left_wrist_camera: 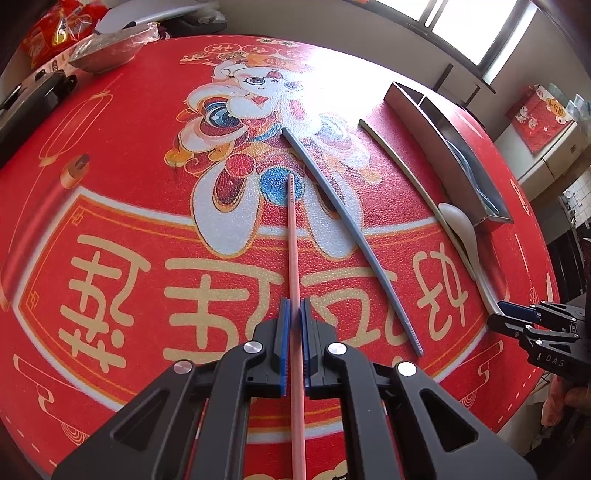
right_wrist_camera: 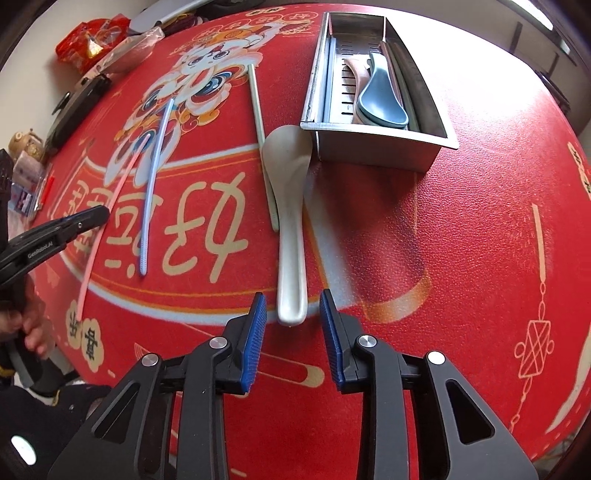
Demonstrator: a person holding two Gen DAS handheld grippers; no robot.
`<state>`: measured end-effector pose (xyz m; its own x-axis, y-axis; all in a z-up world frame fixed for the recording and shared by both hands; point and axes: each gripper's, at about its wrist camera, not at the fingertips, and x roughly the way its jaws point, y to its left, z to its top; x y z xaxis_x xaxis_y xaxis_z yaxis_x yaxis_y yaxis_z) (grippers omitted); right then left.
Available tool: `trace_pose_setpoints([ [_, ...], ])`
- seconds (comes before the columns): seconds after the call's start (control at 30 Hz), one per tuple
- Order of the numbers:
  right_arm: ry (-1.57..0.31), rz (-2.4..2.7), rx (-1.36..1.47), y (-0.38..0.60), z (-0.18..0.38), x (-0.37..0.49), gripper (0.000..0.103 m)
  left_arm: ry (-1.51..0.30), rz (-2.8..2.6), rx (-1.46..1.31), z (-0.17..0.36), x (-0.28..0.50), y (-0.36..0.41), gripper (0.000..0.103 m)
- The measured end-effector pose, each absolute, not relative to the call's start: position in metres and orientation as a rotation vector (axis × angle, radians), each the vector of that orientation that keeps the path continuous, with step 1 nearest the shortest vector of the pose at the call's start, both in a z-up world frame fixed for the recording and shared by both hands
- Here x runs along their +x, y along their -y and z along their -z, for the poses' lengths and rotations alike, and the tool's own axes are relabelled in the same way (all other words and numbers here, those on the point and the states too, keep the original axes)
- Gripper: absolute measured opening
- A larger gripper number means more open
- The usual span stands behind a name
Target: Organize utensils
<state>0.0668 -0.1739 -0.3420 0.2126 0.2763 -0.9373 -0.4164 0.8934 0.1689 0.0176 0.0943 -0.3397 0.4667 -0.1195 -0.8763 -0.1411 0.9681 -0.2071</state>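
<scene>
My left gripper (left_wrist_camera: 294,314) is shut on a pink chopstick (left_wrist_camera: 293,236) that points away over the red table mat; it also shows in the right wrist view (right_wrist_camera: 110,206). A blue chopstick (left_wrist_camera: 343,218) and a pale green chopstick (left_wrist_camera: 406,173) lie to its right. A white spoon (right_wrist_camera: 290,206) lies on the mat, its handle end between the fingers of my open right gripper (right_wrist_camera: 292,314). The steel utensil tray (right_wrist_camera: 380,147) behind it holds a blue spoon (right_wrist_camera: 382,96), a brownish spoon and some chopsticks.
A steel bowl (left_wrist_camera: 103,53), snack bags (left_wrist_camera: 55,29) and a dark device (left_wrist_camera: 29,99) sit at the table's far left edge. A red gift bag (left_wrist_camera: 543,118) stands on a cabinet beyond the table.
</scene>
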Motion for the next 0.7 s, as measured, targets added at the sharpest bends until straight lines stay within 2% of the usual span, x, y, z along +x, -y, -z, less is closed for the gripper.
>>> trace_pose_setpoints([
  [0.1,-1.252,-0.478,-0.141,0.172,0.342,0.066,0.029,-1.089,-0.015,-0.256,0.340,0.017,-0.093,0.006],
  [0.23,-1.244,-0.462,-0.188,0.172,0.341,0.065,0.017,-1.090,-0.017,-0.239,0.340,0.017,-0.091,0.006],
  [0.57,-1.300,-0.538,0.077,0.196,0.332,0.073,0.017,-1.092,-0.030,-0.232,0.340,0.017,-0.089,0.007],
  [0.7,-1.309,-0.516,0.097,0.203,0.334,0.073,0.017,-1.088,-0.036,-0.219,0.339,0.017,-0.086,0.009],
])
